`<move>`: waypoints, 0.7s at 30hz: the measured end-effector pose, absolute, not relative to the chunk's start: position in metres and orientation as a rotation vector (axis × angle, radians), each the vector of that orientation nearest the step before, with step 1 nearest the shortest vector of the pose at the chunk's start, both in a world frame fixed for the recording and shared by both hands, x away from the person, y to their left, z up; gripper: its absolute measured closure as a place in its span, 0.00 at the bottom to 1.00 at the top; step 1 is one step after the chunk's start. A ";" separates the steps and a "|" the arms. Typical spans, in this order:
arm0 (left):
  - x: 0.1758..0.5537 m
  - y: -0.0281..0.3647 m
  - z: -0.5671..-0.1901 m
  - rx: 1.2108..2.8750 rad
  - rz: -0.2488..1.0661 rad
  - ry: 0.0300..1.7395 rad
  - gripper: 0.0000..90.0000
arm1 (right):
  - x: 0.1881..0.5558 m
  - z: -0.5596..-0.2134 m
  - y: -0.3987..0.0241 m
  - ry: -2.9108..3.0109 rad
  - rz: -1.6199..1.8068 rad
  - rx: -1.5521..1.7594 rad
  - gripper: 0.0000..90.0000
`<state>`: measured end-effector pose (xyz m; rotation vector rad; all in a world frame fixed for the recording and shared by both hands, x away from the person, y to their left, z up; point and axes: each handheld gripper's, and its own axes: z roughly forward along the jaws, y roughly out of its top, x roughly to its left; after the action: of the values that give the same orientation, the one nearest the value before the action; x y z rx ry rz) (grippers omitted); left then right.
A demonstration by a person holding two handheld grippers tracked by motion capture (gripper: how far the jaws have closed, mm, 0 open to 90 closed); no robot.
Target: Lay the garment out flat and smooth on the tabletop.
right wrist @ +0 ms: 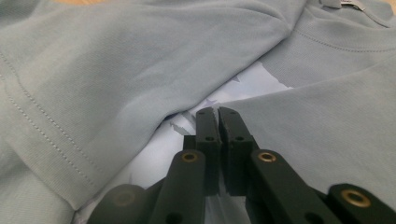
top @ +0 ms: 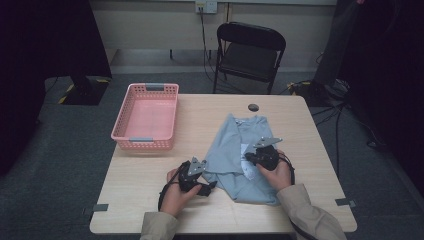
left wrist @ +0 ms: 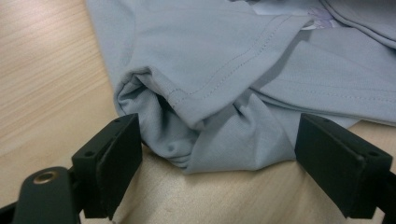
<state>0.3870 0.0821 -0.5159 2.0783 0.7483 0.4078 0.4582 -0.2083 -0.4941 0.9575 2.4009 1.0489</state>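
A light blue T-shirt (top: 227, 137) lies partly folded in the middle of the wooden table (top: 145, 195), with a white print showing between its folds. My left gripper (top: 209, 187) rests at the shirt's near-left corner. In the left gripper view it (left wrist: 217, 163) stands open, one jaw on each side of a bunched sleeve of the shirt (left wrist: 210, 70), with the pads not touching it. My right gripper (top: 250, 158) sits on the shirt's middle. In the right gripper view it (right wrist: 217, 114) is shut, its tips pinching the edge of a fold of the shirt (right wrist: 116, 60) beside the white print.
A pink plastic basket (top: 120, 117) stands at the table's far left. A small dark round object (top: 253, 107) lies near the far edge. Behind the table stands a black folding chair (top: 250, 50). Cables run over the floor at the right.
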 end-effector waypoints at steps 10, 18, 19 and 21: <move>0.387 0.082 -0.516 2.078 0.408 0.748 0.16 | 0.456 -0.472 -0.236 2.371 1.157 0.971 0.98; 0.387 0.082 -0.516 2.078 0.408 0.748 0.16 | 0.458 -0.449 -0.280 2.300 1.266 1.035 0.98; 0.387 0.082 -0.516 2.078 0.408 0.748 0.16 | 0.458 -0.446 -0.284 2.292 1.273 1.040 0.98; 0.387 0.082 -0.516 2.078 0.408 0.748 0.16 | 0.459 -0.440 -0.294 2.275 1.280 1.053 0.98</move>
<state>0.3870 0.0821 -0.5159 2.0783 0.7484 0.4078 0.4591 -0.2935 -0.4405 1.0531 2.2747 1.2802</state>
